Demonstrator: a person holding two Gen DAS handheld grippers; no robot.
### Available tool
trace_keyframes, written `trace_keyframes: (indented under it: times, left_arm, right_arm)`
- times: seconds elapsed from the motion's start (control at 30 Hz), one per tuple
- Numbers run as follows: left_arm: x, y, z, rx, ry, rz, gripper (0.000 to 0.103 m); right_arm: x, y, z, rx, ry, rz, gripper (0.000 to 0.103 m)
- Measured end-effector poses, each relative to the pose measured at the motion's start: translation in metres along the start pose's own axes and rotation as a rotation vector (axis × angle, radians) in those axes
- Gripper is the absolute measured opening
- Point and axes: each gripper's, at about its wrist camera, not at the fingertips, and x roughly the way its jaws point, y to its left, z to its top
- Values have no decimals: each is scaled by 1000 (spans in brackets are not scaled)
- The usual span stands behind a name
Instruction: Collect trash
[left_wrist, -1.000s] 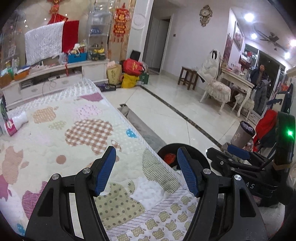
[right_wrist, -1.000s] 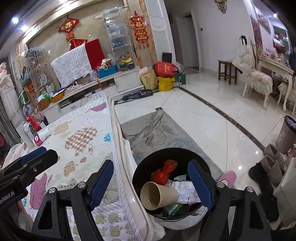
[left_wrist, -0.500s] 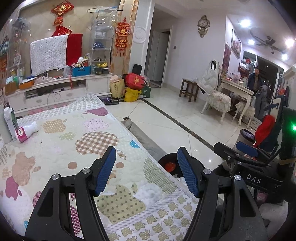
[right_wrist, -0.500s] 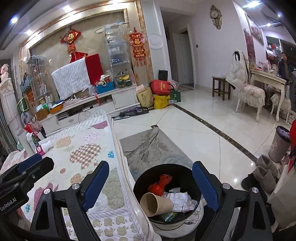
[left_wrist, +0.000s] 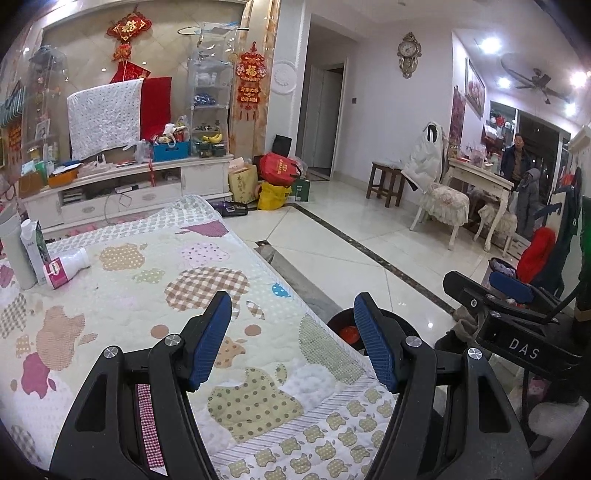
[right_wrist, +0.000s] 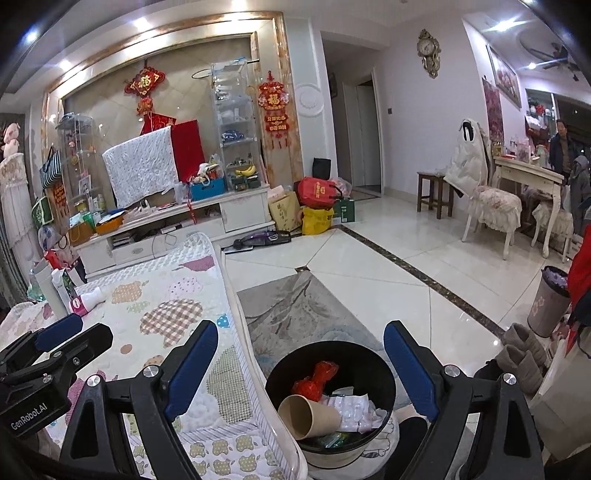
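Observation:
A black trash bin (right_wrist: 280, 373) stands on the floor beside the quilted table (left_wrist: 122, 288). It holds a brown paper cup (right_wrist: 306, 415), a red wrapper (right_wrist: 314, 380) and crumpled white paper. My right gripper (right_wrist: 299, 365) is open and empty above the bin. My left gripper (left_wrist: 291, 332) is open and empty over the table's near corner. A white and pink bottle (left_wrist: 64, 267) lies on its side at the table's far left; it also shows in the right wrist view (right_wrist: 86, 300).
A tall white cylinder (left_wrist: 14, 254) and a carton (left_wrist: 35, 247) stand beside the bottle. A grey rug (right_wrist: 306, 317) lies past the bin. A second small bin (right_wrist: 550, 301) and boots (right_wrist: 524, 354) are on the right. Chairs and a table stand far right.
Both grippers have risen and tilted up, so more of the room shows. The bin sits lower in the right wrist view. Both stay open and empty.

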Motion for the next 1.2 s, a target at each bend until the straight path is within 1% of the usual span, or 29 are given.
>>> trace_keyframes:
  times: [0.37,1.2]
  left_arm:
    - [-2,-2,0,4,-3,14,68]
    - [-2,-6,-3,5,-3,7,68]
  right_arm:
    - [1,2,1,-12,20,13,90]
    - [5,10,-2,-33,40,8,90]
